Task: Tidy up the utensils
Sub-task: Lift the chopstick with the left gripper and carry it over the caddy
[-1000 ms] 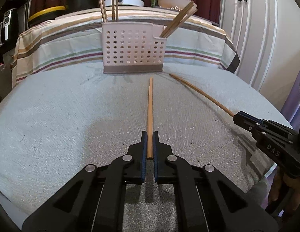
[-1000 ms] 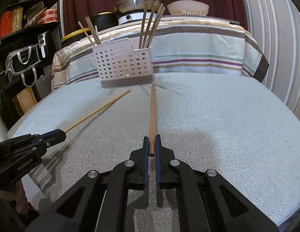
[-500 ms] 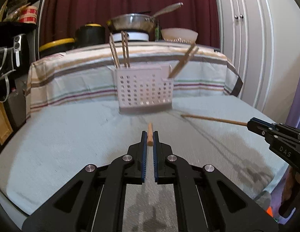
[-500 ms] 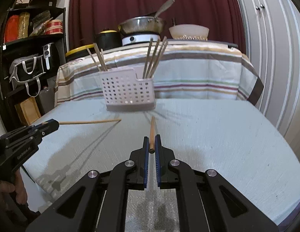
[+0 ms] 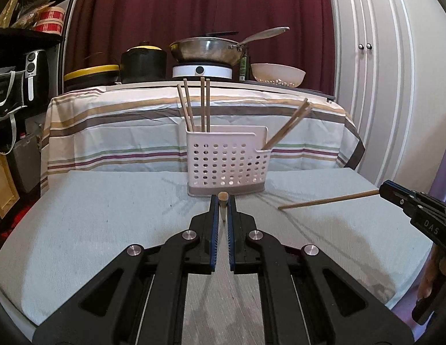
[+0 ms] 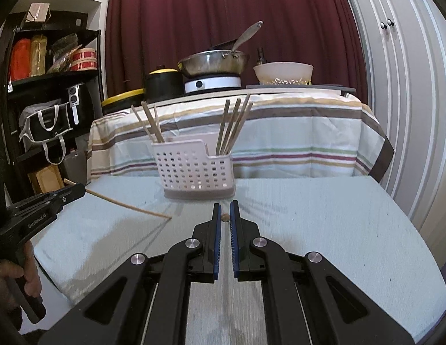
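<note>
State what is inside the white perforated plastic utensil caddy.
The white perforated plastic utensil caddy holds wooden chopsticks, grouped upright at left and leaning at right. Its walls hide their lower ends.

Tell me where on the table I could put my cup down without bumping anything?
Bare cloth lies left of the white utensil caddy toward the table's left edge, and in the right wrist view right of it. It's crowded in front of the caddy, where the left gripper and right gripper each hold a chopstick in the air.
</note>
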Demonstrator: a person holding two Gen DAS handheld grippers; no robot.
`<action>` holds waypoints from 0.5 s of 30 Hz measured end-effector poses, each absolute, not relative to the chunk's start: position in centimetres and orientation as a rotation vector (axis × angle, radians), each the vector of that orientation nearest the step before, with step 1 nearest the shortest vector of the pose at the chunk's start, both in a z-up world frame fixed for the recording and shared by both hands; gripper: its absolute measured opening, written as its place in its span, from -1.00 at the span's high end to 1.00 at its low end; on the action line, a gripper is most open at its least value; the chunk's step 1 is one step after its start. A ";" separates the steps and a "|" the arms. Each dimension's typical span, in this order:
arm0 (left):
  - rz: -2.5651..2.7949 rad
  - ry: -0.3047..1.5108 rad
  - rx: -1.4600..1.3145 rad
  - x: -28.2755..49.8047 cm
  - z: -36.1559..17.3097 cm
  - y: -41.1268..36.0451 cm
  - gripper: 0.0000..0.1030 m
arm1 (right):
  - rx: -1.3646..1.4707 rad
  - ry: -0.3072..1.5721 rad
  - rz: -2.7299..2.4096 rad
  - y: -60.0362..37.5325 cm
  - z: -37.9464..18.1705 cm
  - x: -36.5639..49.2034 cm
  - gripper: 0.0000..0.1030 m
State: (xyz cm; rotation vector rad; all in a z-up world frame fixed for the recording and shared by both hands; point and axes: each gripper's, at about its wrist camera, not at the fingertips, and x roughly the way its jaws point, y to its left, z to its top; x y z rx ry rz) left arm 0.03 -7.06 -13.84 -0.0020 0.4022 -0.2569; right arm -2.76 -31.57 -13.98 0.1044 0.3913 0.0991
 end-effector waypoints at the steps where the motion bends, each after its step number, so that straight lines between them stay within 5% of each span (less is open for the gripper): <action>1: -0.256 0.400 -0.001 0.4 -13.6 -7.0 0.88 | 0.104 0.386 0.099 -31.5 -13.8 -2.6 0.87; 15: -0.248 0.372 0.029 4.8 -11.3 -7.6 0.88 | 0.086 0.342 0.108 -30.9 -11.3 2.1 0.87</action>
